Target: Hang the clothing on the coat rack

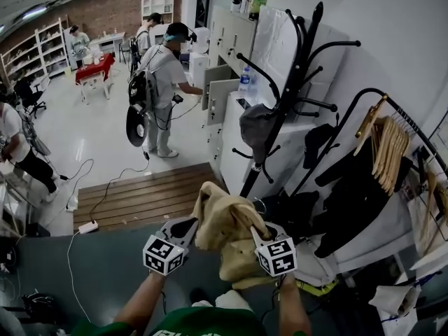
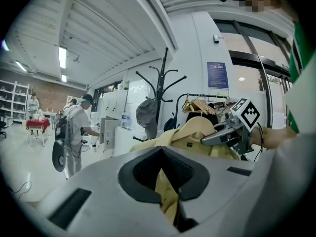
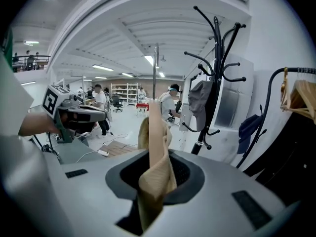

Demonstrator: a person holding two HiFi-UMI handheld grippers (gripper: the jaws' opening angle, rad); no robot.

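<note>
Garment [image 1: 227, 233]: tan cloth, matt, with a fine woven rib showing where it ran through the right gripper [image 3: 154, 181]. The housing of that one and of the left gripper [image 2: 167, 184] was smooth, matt grey plastic. Coat rack [image 1: 290, 82]: black and smooth with a slight sheen, and looked like metal. Hangers [image 1: 388, 145]: pale varnished wood. Cap [image 1: 255, 126] on the rack: soft grey cloth. Floor [image 1: 98, 142]: pale and glossy, with one patch of brown wood slats [image 1: 147, 194].

Tan garment [image 1: 225, 229], black coat rack [image 1: 294, 82]
</note>
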